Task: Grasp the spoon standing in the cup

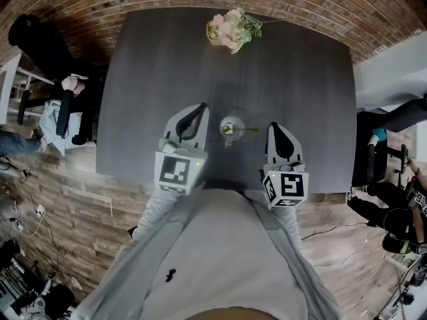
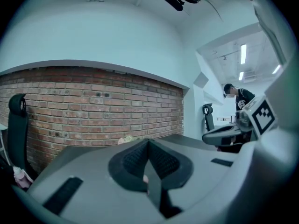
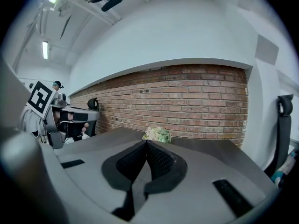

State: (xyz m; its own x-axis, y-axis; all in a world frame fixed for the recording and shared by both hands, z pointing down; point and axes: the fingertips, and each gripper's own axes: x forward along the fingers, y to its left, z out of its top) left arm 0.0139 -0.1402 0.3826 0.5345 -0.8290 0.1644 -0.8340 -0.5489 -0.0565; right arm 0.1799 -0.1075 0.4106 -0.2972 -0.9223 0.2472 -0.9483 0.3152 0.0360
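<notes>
Currently the cup (image 1: 231, 128) stands on the table (image 1: 167, 59) between the left gripper (image 1: 199, 107) and right gripper (image 1: 274, 126), both pinched closed on nothing. Its spoon (image 1: 244, 131) looks light, stiff, probably slick: best pinched high on the handle

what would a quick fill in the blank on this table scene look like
1. Between the left gripper and the right gripper stands a ____.
2. The ____ in it sticks out toward the right gripper.
3. The jaws of both grippers are ____.
4. At the far edge of the table lies a bunch of ____.

Missing words: cup; spoon; shut; flowers
</notes>
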